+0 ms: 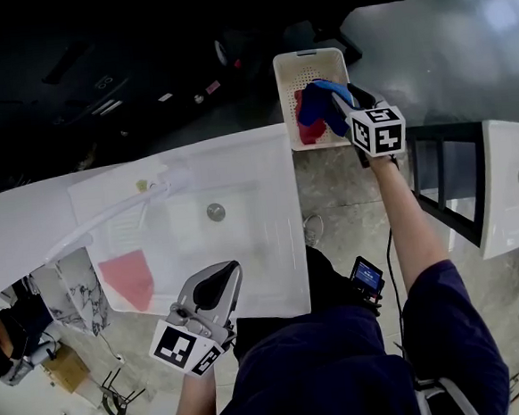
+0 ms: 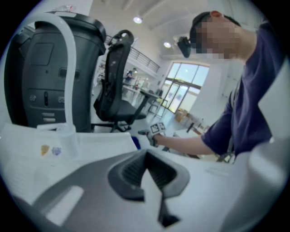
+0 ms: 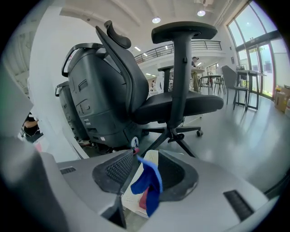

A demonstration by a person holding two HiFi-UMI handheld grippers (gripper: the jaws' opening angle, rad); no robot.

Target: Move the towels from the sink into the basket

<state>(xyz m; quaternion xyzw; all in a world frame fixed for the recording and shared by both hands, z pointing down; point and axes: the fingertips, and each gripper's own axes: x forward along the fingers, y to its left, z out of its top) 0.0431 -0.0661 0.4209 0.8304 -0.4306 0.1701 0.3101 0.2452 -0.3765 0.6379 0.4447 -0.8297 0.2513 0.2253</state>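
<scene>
Right tool (image 3: 147,153): jaws apart, blue towel (image 3: 149,186) slack between them above the basket (image 1: 308,57). Left tool (image 2: 146,154): jaws together, empty. Pink towel (image 1: 129,279) lies flat in the sink (image 1: 244,239); likely light, limp. Pinch a corner.

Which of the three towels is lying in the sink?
The pink towel, flat in the sink's near left corner. The blue towel hangs between the right gripper's jaws over the basket; the red towel lies inside it.
</scene>
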